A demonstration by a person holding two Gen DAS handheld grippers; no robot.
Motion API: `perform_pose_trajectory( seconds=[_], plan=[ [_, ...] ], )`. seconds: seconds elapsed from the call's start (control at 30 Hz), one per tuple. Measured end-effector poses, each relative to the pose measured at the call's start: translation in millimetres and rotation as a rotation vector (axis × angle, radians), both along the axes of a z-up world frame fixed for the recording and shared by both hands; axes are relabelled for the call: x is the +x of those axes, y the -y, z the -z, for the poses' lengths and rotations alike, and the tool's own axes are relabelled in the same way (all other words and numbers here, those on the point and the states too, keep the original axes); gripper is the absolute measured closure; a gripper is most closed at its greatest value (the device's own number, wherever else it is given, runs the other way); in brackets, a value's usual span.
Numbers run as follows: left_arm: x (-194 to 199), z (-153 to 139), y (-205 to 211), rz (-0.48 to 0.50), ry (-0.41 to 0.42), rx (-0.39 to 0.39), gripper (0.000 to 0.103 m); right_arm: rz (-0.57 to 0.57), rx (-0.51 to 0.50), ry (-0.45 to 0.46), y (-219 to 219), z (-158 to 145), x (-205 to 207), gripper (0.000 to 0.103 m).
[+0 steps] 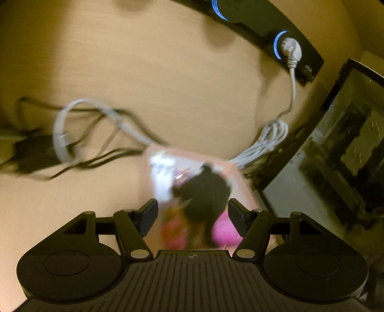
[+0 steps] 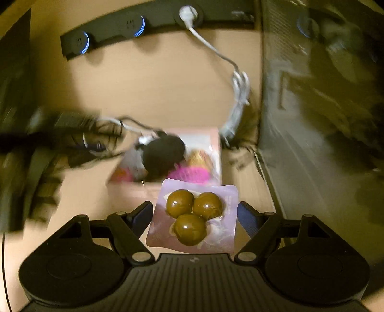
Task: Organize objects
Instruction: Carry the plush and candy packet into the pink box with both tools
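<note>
On my right wrist camera the right gripper (image 2: 195, 214) has a lilac packet (image 2: 192, 216) between its fingers, the pads touching the packet's left and right edges, so I read it as closed on the packet. The packet carries three brown domed balls (image 2: 194, 212) in a cluster and sits just on the near side of a pink box (image 2: 168, 158), overlapping its near edge in the picture. Inside the box I see a black rounded object (image 2: 163, 153), something bright pink and some white and gold pieces; the blur keeps me from naming them.

On my left wrist camera the left gripper (image 1: 193, 213) straddles the same pink box (image 1: 192, 187), its fingers spread wide with the box's near end between them. I cannot tell whether the pads press on the box walls.

The box rests on a tan wooden worktop (image 1: 168, 84). To the far left of it lie tangled black and white cables (image 1: 96, 134) and a black adapter (image 1: 33, 151). A black power strip (image 2: 156, 21) with blue-lit sockets runs along the far edge, with a white plug (image 2: 188, 12) in it and its cord bundled (image 2: 237, 96) near the box's far right corner. A dark glass-sided case (image 2: 312, 108) stands at the right.
</note>
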State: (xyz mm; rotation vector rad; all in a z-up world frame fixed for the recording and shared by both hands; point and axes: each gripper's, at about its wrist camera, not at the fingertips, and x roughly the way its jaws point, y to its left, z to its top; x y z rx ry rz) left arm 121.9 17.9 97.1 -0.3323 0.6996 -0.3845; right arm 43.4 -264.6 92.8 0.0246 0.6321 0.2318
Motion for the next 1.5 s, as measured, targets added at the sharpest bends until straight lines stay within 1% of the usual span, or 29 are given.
perform_pose_trajectory(
  seconds=[0.1, 0.2, 0.3, 0.4, 0.43, 0.47, 0.53, 0.7, 0.8, 0.87, 0.9, 0.93, 0.97, 1.0, 1.07, 1.17, 1.23, 1.3, 1.37, 1.43, 1.5],
  plan=[
    [-28, 14, -20, -0.039, -0.046, -0.013, 0.034, -0.032, 0.000, 0.015, -16, -5, 30, 0.025],
    [-53, 27, -36, -0.078, -0.082, -0.040, 0.034, -0.054, -0.065, 0.023, -41, 5, 67, 0.025],
    [-68, 39, -46, -0.099, -0.138, -0.092, 0.034, -0.062, -0.091, -0.053, -63, 25, 108, 0.025],
    [-80, 40, -51, -0.114, -0.156, -0.082, 0.034, -0.047, -0.122, -0.094, -81, 43, 134, 0.026],
    [-83, 41, -53, -0.114, -0.161, -0.079, 0.034, -0.049, -0.128, -0.106, -85, 48, 141, 0.038],
    [-86, 41, -55, -0.112, -0.165, -0.072, 0.034, -0.043, -0.144, -0.122, -88, 52, 148, 0.038],
    [-89, 40, -57, -0.114, -0.162, -0.054, 0.034, -0.035, -0.153, -0.125, -89, 57, 155, 0.038],
    [-89, 45, -62, -0.128, -0.188, -0.047, 0.034, -0.035, -0.128, -0.131, -82, 58, 140, 0.038],
    [-83, 48, -55, -0.111, -0.203, -0.038, 0.034, -0.037, -0.117, -0.144, -75, 58, 125, 0.038],
    [-79, 47, -49, -0.092, -0.201, -0.037, 0.034, -0.035, -0.113, -0.119, -68, 54, 107, 0.034],
    [-76, 45, -45, -0.083, -0.192, -0.037, 0.034, -0.033, -0.111, -0.096, -64, 49, 97, 0.031],
    [-74, 43, -43, -0.078, -0.181, -0.037, 0.034, -0.033, -0.105, -0.065, -59, 43, 84, 0.024],
    [-72, 40, -41, -0.074, -0.164, -0.040, 0.034, -0.031, -0.097, -0.035, -55, 37, 72, 0.020],
    [-69, 36, -38, -0.071, -0.148, -0.046, 0.034, -0.028, -0.094, -0.003, -49, 33, 58, 0.020],
    [-60, 29, -35, -0.070, -0.118, -0.065, 0.034, -0.015, -0.107, 0.024, -40, 29, 43, 0.020],
    [-38, 16, -26, -0.056, -0.067, -0.089, 0.034, 0.016, -0.123, 0.014, -27, 33, 31, 0.020],
    [-19, 8, -16, -0.046, -0.033, -0.059, 0.034, 0.041, -0.139, -0.010, -22, 40, 32, 0.020],
    [6, 4, -5, -0.051, -0.017, -0.010, 0.034, 0.061, -0.147, -0.037, -16, 47, 33, 0.020],
    [32, 7, 2, -0.072, -0.040, 0.022, 0.034, 0.074, -0.145, -0.053, -13, 53, 37, 0.021],
    [55, 16, 6, -0.100, -0.083, 0.059, 0.034, 0.083, -0.150, -0.063, -13, 59, 44, 0.021],
    [72, 29, 8, -0.130, -0.129, 0.135, 0.034, 0.081, -0.160, -0.077, -16, 67, 51, 0.023]
  ],
)
